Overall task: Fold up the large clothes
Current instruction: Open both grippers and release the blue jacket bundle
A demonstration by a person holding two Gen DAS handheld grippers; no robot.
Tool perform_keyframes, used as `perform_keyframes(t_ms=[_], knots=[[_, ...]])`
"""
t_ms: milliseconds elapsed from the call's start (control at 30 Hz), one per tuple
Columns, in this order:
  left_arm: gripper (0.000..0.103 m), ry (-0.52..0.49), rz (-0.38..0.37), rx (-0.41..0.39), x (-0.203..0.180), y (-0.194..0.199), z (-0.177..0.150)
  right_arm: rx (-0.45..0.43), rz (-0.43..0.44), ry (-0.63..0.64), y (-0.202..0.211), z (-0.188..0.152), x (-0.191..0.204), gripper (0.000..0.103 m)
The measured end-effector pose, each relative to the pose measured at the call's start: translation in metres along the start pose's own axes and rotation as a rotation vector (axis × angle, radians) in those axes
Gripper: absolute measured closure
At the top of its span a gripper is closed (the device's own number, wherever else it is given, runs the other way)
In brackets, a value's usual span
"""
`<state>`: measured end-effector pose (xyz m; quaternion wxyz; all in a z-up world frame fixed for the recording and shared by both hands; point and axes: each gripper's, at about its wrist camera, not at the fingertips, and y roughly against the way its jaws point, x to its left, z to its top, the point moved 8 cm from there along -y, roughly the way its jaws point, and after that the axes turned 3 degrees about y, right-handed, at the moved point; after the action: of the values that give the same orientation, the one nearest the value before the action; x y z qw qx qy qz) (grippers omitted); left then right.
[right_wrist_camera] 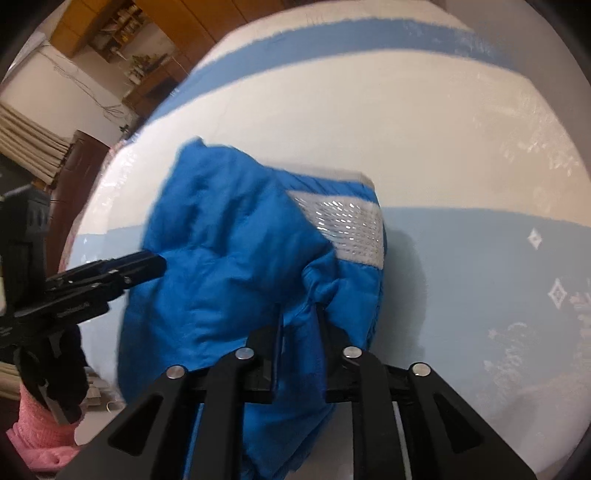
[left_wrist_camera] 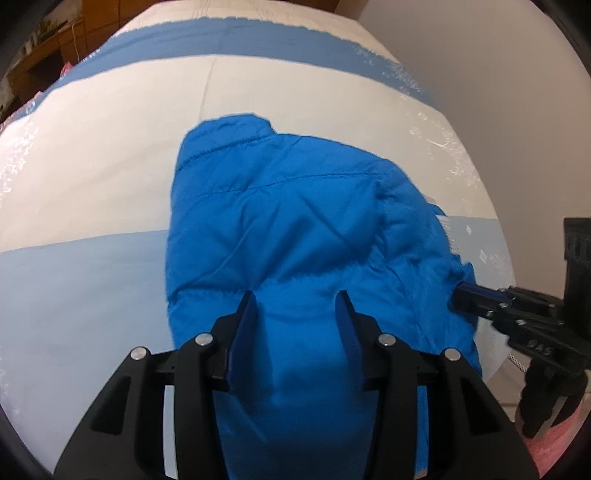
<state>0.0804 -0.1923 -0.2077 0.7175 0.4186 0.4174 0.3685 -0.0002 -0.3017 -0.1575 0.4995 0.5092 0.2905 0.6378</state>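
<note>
A bright blue puffy jacket [left_wrist_camera: 280, 229] lies bunched on a bed with a white and light-blue cover [left_wrist_camera: 110, 155]. My left gripper [left_wrist_camera: 297, 301] sits over the jacket's near edge, its jaws apart with fabric between them. My right gripper [right_wrist_camera: 298, 314] is shut on a bunched fold of the jacket [right_wrist_camera: 236, 258] near a silver-grey reflective panel [right_wrist_camera: 347, 229]. The right gripper also shows in the left wrist view [left_wrist_camera: 461, 295], pinching the jacket's right edge. The left gripper shows in the right wrist view [right_wrist_camera: 155, 264] at the jacket's left side.
The bed cover [right_wrist_camera: 443, 147] has blue bands and white patterns. A white wall [left_wrist_camera: 461, 55] stands to the right of the bed. Wooden shelves and furniture [right_wrist_camera: 122, 33] stand beyond the bed's far left. A pink sleeve [right_wrist_camera: 33, 432] shows at the lower left.
</note>
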Motion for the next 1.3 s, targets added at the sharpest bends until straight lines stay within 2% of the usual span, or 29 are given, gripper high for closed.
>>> perform_keyframes(t_ms=[100, 167, 267, 400, 600, 833, 933, 1033, 1100, 1167, 1300], knots=[[0.06, -0.028, -0.003, 0.0, -0.001, 0.012, -0.014, -0.011, 0.036, 0.049, 0.017, -0.01, 0.019, 0.086], [0.059, -0.044, 0.008, 0.016, 0.0, 0.006, -0.022, 0.008, 0.035, 0.058, 0.015, -0.018, 0.022, 0.085], [0.057, -0.041, 0.007, 0.02, 0.006, -0.01, -0.031, 0.067, -0.011, 0.044, -0.009, -0.031, 0.014, 0.088], [0.057, -0.079, 0.033, -0.006, 0.005, -0.016, -0.034, 0.083, 0.012, -0.001, -0.035, -0.037, 0.003, 0.089], [0.06, -0.06, 0.031, -0.009, 0.001, -0.006, -0.03, 0.07, 0.03, -0.017, -0.024, -0.035, 0.0, 0.088], [0.058, -0.087, 0.09, -0.067, 0.005, 0.026, -0.032, -0.003, 0.037, -0.008, 0.009, -0.03, 0.003, 0.074], [0.056, -0.084, 0.093, -0.077, 0.009, 0.037, -0.035, -0.026, 0.037, -0.015, 0.02, -0.028, 0.002, 0.068], [0.052, -0.083, 0.105, -0.083, 0.015, 0.046, -0.039, -0.046, 0.025, -0.021, 0.029, -0.027, -0.001, 0.065], [0.046, -0.084, 0.112, -0.087, 0.017, 0.051, -0.041, -0.055, 0.025, -0.028, 0.033, -0.027, -0.001, 0.061], [0.041, -0.079, 0.109, -0.093, 0.02, 0.055, -0.042, -0.064, 0.017, -0.03, 0.036, -0.027, -0.003, 0.051], [0.034, -0.082, 0.115, -0.106, 0.023, 0.062, -0.043, -0.078, 0.01, -0.041, 0.041, -0.029, -0.008, 0.043]])
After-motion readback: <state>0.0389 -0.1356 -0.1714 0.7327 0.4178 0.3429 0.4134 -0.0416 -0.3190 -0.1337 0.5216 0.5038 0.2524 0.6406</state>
